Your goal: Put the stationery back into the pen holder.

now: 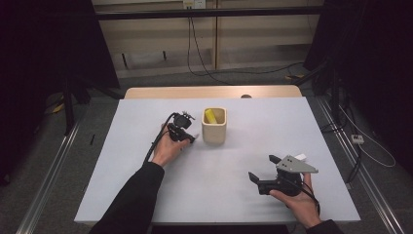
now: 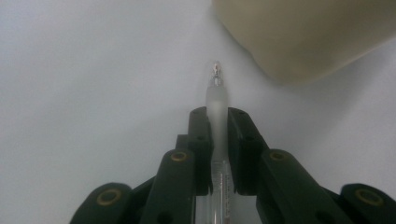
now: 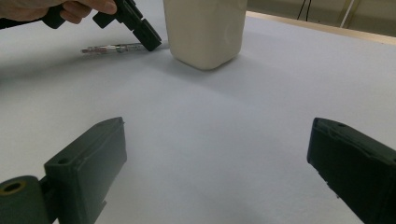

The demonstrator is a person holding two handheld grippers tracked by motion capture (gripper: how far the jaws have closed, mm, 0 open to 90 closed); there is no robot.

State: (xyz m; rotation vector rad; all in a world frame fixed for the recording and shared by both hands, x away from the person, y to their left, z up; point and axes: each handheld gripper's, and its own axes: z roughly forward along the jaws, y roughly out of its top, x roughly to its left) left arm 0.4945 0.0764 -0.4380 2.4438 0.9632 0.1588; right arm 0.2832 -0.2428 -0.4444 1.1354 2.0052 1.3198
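A clear pen (image 2: 215, 91) with a frosted grip and a metal tip lies on the white table (image 1: 234, 165), just left of a cream cup (image 1: 214, 127). My left gripper (image 1: 187, 138) is shut on the pen, its black jaws pressed on the barrel from both sides, as the left gripper view shows (image 2: 217, 114). The pen tip points past the cup (image 2: 303, 32). In the right gripper view the pen (image 3: 112, 47) rests flat, with the left gripper (image 3: 152, 44) tilted down onto its end. My right gripper (image 1: 262, 167) is open near the front right, nothing between its jaws (image 3: 217, 135).
A yellow object (image 1: 210, 116) stands inside the cup (image 3: 205, 30). A wooden tabletop edge (image 1: 209, 91) lies behind the white surface. Black cables (image 1: 204, 68) run over the floor at the back, and a rail (image 1: 350, 156) runs along the right side.
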